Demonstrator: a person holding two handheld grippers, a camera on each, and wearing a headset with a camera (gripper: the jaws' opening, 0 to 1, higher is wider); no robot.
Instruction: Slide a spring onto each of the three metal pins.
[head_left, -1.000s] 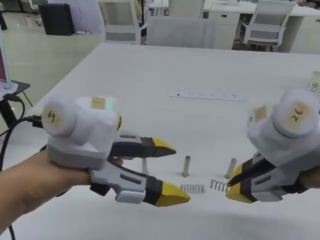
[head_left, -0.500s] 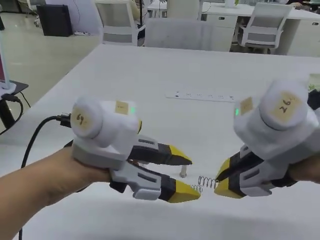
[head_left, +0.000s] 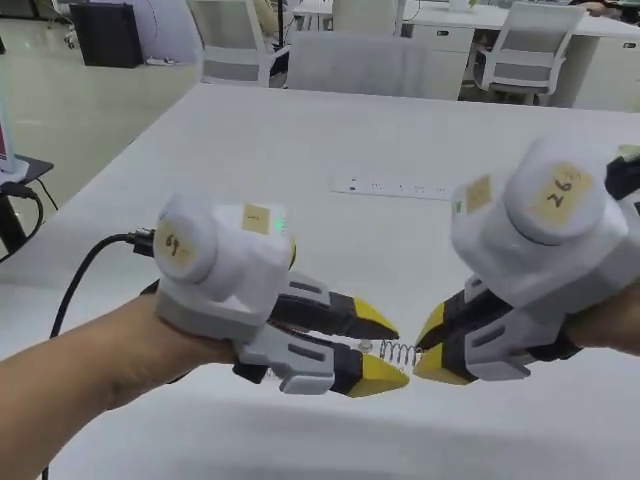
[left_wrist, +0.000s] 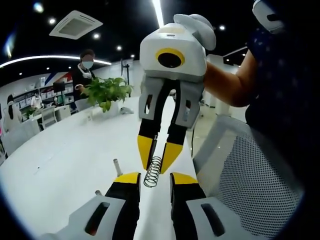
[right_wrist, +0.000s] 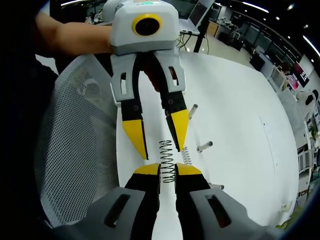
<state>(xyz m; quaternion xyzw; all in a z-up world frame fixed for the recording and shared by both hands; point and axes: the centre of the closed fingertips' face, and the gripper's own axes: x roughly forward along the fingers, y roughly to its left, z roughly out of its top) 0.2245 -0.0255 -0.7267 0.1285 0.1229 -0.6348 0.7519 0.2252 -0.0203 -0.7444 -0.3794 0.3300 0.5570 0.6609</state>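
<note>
The right tool (right_wrist: 167, 169) was clamped on the near end of a spring (right_wrist: 167, 150), its jaws drawn in to the width of the coil. The left tool (left_wrist: 156, 177) met it tip to tip with its jaws apart. The spring's free end reached into that gap, and whether it touched either jaw could not be told.

In the head view the spring's long axis ran flat, from 9 o'clock to 3 o'clock, bridging the two sets of yellow tips. It seemed to be lifted off the surface (right_wrist: 235, 100).

The pins lay off to one side of that line, not ahead of it. In the right gripper view one pin (right_wrist: 192, 111) was at about 1 o'clock from the held spring and another pin (right_wrist: 204, 146) at about 3 o'clock. Both looked bare. A second spring (right_wrist: 186, 156) lay loose on the surface just beside the held one, at about 4 o'clock. In the left gripper view a pin appeared at about 9 o'clock from the left tool's tips, standing on end.

The coming move probably turned on that mismatch. The spring lay level while the pins stood up, so the spring's open end would have had to be tipped down over a pin's top before it could slide on. The left tool looked the nearer to the pins.
</note>
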